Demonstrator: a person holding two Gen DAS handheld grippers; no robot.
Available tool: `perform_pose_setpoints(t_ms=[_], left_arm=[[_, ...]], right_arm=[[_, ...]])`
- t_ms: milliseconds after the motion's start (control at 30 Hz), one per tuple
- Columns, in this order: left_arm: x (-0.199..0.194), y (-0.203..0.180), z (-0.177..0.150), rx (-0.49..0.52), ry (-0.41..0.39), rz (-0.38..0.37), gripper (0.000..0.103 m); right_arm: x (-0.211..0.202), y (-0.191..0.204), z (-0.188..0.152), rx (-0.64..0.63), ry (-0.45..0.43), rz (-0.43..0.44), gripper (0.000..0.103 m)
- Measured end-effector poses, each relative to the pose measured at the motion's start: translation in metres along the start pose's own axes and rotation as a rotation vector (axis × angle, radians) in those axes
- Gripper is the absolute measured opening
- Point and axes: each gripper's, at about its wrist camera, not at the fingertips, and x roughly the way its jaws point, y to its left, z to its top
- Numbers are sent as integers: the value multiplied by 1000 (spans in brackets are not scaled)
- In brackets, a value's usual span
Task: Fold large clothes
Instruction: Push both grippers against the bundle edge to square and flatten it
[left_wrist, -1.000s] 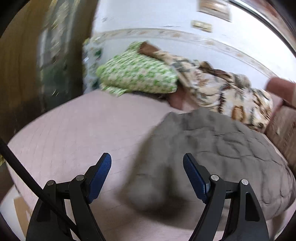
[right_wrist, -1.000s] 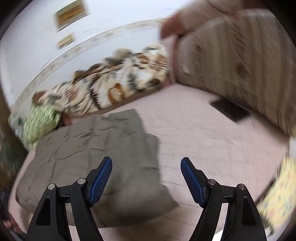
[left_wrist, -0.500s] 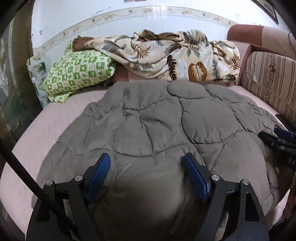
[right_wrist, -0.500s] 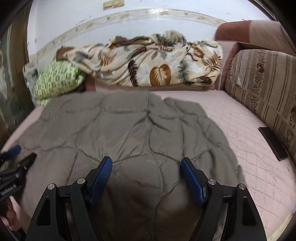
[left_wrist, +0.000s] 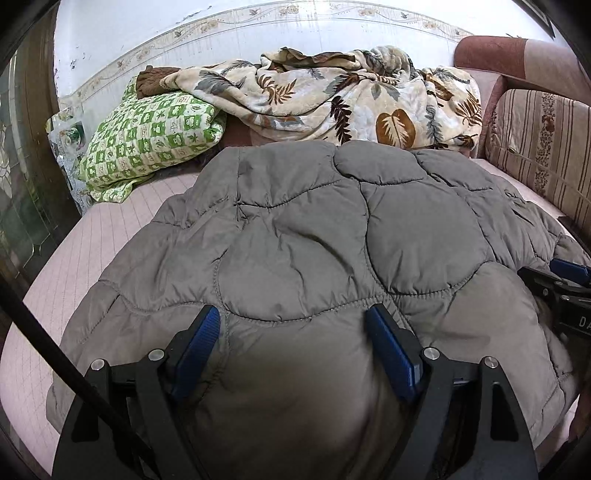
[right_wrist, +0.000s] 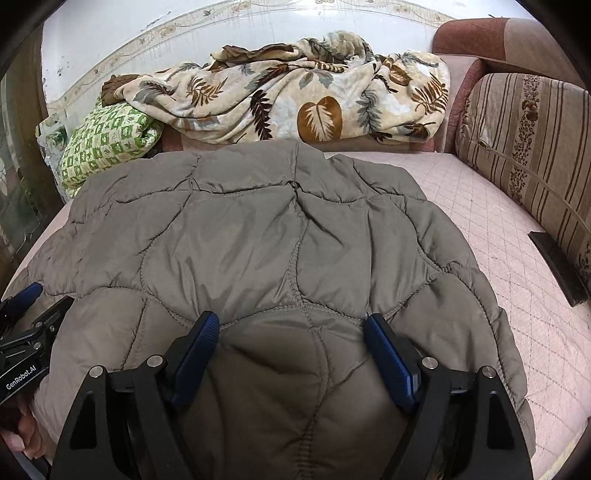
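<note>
A grey quilted jacket (left_wrist: 314, 240) lies spread flat on the pink bed (left_wrist: 92, 251), its near hem toward me. My left gripper (left_wrist: 291, 314) sits over the hem's left part, jaws wide, with puffy fabric bulging up between the blue pads (left_wrist: 199, 343). My right gripper (right_wrist: 291, 318) straddles the jacket (right_wrist: 258, 240) the same way further right, and its jaws are opening, the padding swelling between them. Neither pair of pads visibly squeezes the cloth. Each gripper shows at the edge of the other's view: the right gripper (left_wrist: 546, 273) and the left gripper (right_wrist: 46, 299).
A leaf-patterned blanket (left_wrist: 332, 96) and a green checked pillow (left_wrist: 147, 136) are piled along the back wall. A striped cushion (right_wrist: 524, 147) lines the right side, with a dark flat object (right_wrist: 557, 266) beside it on bare mattress (right_wrist: 498, 221). A hand (right_wrist: 22, 424) holds the left gripper.
A second ago both views were swinging, the left over bare bed, the right at the jacket's right edge. Both grippers have since come down over the near hem; hardly any movement in the last half second.
</note>
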Motion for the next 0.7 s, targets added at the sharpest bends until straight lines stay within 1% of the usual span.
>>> perform_pose_setpoints(t_ms=[233, 400, 567, 700], left_arm=[[-4, 4, -1, -19, -8, 10, 82], [-15, 4, -9, -28, -19, 22, 82], [-35, 8, -22, -34, -35, 31, 82], [-59, 14, -35, -36, -48, 43, 82]], right_arm=[[-5, 0, 0, 26, 1, -12, 86], [-17, 1, -12, 28, -4, -7, 86], [-51, 0, -29, 34, -48, 12, 86], [-83, -5, -45, 30, -95, -21, 86]])
